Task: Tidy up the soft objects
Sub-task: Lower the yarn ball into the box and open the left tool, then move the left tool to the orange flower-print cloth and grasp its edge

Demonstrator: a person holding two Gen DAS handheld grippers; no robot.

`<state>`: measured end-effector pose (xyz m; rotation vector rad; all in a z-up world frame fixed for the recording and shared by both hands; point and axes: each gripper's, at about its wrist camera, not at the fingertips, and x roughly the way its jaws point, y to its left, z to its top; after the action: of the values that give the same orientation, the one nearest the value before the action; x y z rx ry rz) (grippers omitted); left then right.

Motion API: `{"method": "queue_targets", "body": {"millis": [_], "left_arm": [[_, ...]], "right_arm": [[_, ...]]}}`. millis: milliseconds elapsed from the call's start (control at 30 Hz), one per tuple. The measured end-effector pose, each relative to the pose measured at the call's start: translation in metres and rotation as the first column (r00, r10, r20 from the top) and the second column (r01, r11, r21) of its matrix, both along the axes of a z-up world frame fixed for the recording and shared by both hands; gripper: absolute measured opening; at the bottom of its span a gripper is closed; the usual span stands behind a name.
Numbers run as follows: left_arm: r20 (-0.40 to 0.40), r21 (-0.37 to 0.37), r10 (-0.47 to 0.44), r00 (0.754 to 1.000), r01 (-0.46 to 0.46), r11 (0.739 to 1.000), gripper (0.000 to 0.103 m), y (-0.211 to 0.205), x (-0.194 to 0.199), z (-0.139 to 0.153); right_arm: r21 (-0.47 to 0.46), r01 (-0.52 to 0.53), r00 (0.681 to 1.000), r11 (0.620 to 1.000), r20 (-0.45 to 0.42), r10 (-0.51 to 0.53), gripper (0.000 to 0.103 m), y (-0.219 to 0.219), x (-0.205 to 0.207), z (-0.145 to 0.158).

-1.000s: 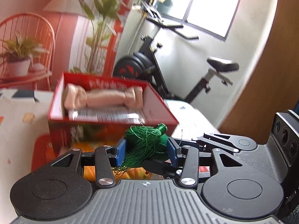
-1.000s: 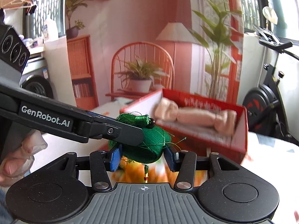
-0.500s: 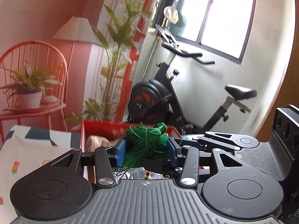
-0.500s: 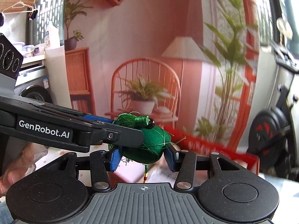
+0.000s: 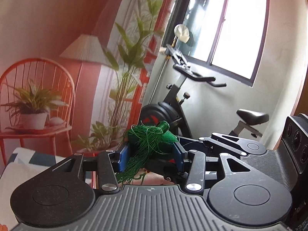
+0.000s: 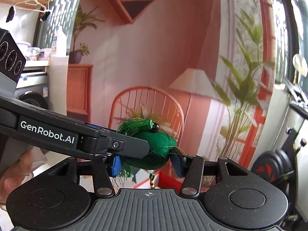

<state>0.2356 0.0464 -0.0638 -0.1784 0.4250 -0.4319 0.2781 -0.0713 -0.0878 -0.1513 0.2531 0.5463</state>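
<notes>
A green stuffed sachet with a green tassel (image 5: 152,144) sits between the blue pads of my left gripper (image 5: 151,158), which is shut on its tassel end. My right gripper (image 6: 147,162) is shut on the round green body of the same sachet (image 6: 154,152). The left gripper's finger crosses in front of the sachet in the right wrist view. The two grippers meet at the sachet, held high above the table. A corner of the red box (image 6: 163,179) shows just below the sachet; its contents are hidden.
A patterned white tablecloth (image 5: 28,165) lies at lower left. Behind are an orange chair with a potted plant (image 5: 34,113), a lamp (image 5: 84,50), tall plants and an exercise bike (image 5: 192,104). A hand (image 6: 11,175) holds the left gripper.
Both grippers have risen and tilted upward with the sachet. The red box with the beige plush has dropped almost out of both views.
</notes>
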Motion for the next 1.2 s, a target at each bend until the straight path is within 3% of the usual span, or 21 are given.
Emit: {"method": "queue_targets", "body": {"millis": [267,533,933,1100,1200], "left_arm": [[-0.183,0.015,0.01,0.983,-0.008,1.0,0.049,0.008,0.024,-0.057],[-0.242,0.044,0.025,0.97,-0.015,0.999,0.049,0.015,0.035,-0.076],[-0.23,0.087,0.06,0.971,-0.041,0.995,0.053,0.022,0.006,-0.075],[-0.21,0.109,0.044,0.977,-0.021,0.994,0.053,0.022,-0.017,-0.076],[-0.202,0.112,0.043,0.979,-0.02,0.993,0.053,0.021,-0.031,-0.077]], "right_arm": [[0.005,0.017,0.982,1.0,-0.19,-0.016,0.048,0.01,0.022,-0.052],[0.022,0.041,0.951,0.999,-0.308,-0.032,0.049,0.014,0.029,-0.085],[-0.012,0.123,0.945,0.992,-0.305,-0.121,0.06,-0.015,0.006,-0.099],[-0.041,0.164,0.952,0.986,-0.254,-0.169,0.072,-0.036,-0.022,-0.1],[-0.003,0.192,0.955,0.981,-0.232,-0.188,0.078,-0.052,-0.041,-0.1]]}}
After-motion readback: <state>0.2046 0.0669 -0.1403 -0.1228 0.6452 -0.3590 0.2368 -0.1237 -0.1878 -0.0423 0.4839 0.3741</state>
